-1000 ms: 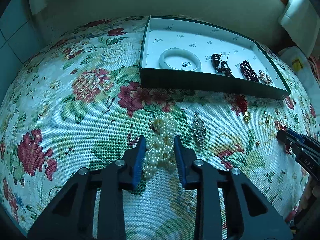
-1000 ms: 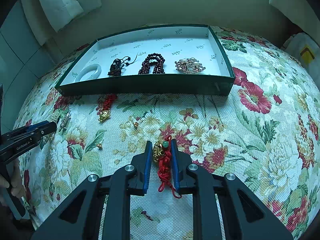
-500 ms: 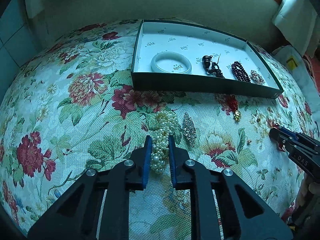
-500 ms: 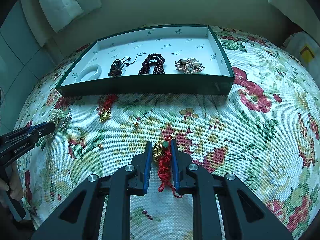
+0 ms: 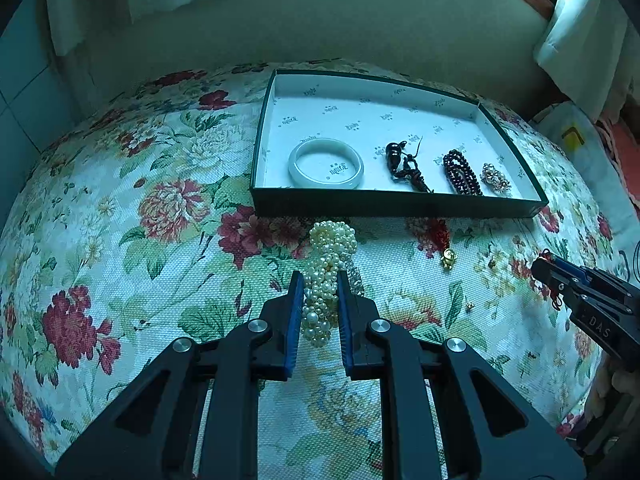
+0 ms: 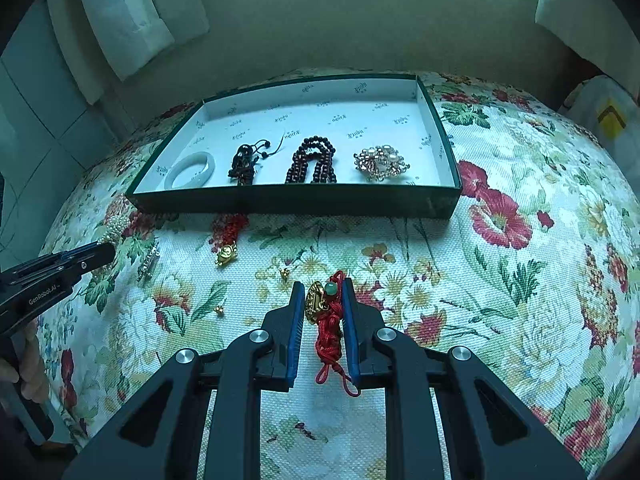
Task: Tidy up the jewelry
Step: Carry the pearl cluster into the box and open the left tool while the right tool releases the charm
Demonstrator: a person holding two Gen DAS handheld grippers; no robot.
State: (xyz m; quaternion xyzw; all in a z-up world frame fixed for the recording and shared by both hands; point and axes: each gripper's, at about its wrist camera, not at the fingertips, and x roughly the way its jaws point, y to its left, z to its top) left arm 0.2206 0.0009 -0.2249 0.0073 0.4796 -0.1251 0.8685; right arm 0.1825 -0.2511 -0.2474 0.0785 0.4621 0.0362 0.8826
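My left gripper point(image 5: 319, 280) is shut on a cream pearl bracelet point(image 5: 326, 276) and holds it over the floral cloth, in front of the green box point(image 5: 392, 205). My right gripper point(image 6: 323, 286) is shut on a red cord charm with a gold piece and green bead point(image 6: 326, 312). The box point(image 6: 296, 200) holds a white jade bangle point(image 5: 325, 163), a dark cord bracelet point(image 5: 404, 166), a dark red bead bracelet point(image 5: 460, 172) and a pearl brooch point(image 5: 495, 177). The right gripper shows at the right of the left wrist view point(image 5: 544, 270).
On the cloth lie a second red cord with a gold charm point(image 6: 228, 240), a silver brooch point(image 6: 149, 265), and two small gold pieces point(image 6: 285, 274) point(image 6: 219, 310). The left gripper shows at the left edge point(image 6: 104, 249). A wall and curtains stand behind the box.
My left gripper closed on the pearl bracelet and lifted it up and toward the box. The right gripper stayed still, shut on the red cord charm.
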